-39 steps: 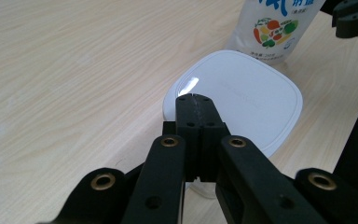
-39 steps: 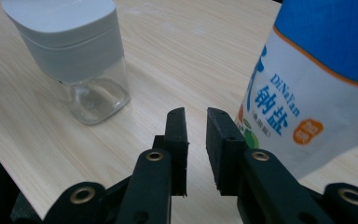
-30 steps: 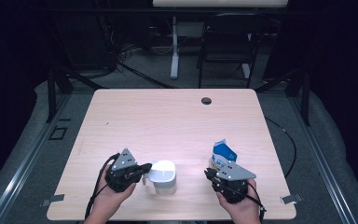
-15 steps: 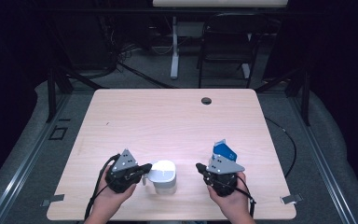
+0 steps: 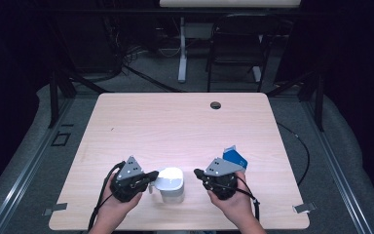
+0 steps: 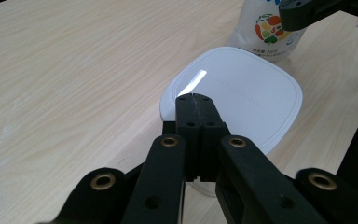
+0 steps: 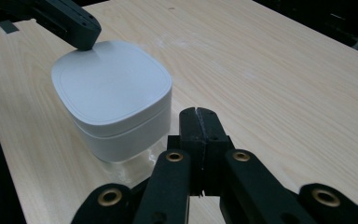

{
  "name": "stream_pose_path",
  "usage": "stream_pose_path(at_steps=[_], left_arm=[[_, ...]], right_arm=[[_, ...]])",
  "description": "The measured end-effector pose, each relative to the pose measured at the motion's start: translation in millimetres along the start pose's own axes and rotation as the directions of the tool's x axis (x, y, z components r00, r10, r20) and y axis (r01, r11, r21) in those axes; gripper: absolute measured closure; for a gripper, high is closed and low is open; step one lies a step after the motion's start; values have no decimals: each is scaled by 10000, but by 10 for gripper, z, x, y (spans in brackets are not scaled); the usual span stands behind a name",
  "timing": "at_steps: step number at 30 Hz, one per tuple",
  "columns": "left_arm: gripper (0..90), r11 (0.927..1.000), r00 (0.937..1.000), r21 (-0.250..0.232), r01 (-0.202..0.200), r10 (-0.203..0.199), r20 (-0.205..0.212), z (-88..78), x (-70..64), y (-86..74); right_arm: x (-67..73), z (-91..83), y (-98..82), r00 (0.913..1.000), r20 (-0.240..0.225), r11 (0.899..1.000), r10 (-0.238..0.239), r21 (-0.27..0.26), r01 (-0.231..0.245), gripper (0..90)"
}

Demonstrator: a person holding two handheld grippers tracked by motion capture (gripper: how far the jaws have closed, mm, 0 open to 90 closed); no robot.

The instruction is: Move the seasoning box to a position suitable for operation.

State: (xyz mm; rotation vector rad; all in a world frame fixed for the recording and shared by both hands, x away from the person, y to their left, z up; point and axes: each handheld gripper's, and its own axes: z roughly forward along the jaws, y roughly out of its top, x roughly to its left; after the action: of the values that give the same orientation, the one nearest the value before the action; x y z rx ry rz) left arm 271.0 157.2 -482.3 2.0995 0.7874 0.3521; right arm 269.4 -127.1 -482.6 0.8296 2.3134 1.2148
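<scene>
I'm resting my left tool (image 5: 152, 176), jaws pressed together, on the white container's (image 5: 171, 183) lid near the bench (image 5: 175, 122) front; my right tool (image 5: 198, 172), also clamped empty, is hovering just beside it.

wooden table (image 5: 175, 122) bears white container (image 5: 171, 181), blue-topped pouch (image 5: 235, 157).

High view overhead; gripper views close, sharing white container (image 5: 170, 181).

- Box (image 5: 171, 181): white lid, white walls, clear base.
- Pouch (image 6: 266, 29): white, printed with red, orange and green vegetables; blue top (image 5: 234, 157).
- Table (image 5: 175, 122): pale wood grain, dark hole (image 5: 215, 105) near far edge.
- Grippers (image 5: 152, 176) (image 5: 198, 173): black, grey plates.
</scene>
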Motion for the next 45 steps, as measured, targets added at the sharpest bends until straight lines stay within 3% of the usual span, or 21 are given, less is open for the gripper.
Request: stream_pose_path(at_steps=[10,16,20,25,45], left_arm=[[900,9999,9999,-74,122,-123,-47,-11,3,-24],[900,9999,9998,-59,136,-136,-120,-21,8,-36],[900,9999,9998,-52,163,-164,-148,-24,10,-41],[900,9997,9997,-106,226,-227,-98,-23,20,-47],[900,9997,9997,-116,227,-229,-128,-22,14,-48]], right_arm=[[19,113,116,9980,-507,9987,-385,321,402,900],[90,85,51,9958,-721,9977,-564,329,589,900],[105,103,-2,9947,-971,9987,-341,341,376,900],[165,159,-40,9935,-1001,9967,-537,549,594,900],[216,215,-56,9921,-1168,9978,-463,424,516,900]])
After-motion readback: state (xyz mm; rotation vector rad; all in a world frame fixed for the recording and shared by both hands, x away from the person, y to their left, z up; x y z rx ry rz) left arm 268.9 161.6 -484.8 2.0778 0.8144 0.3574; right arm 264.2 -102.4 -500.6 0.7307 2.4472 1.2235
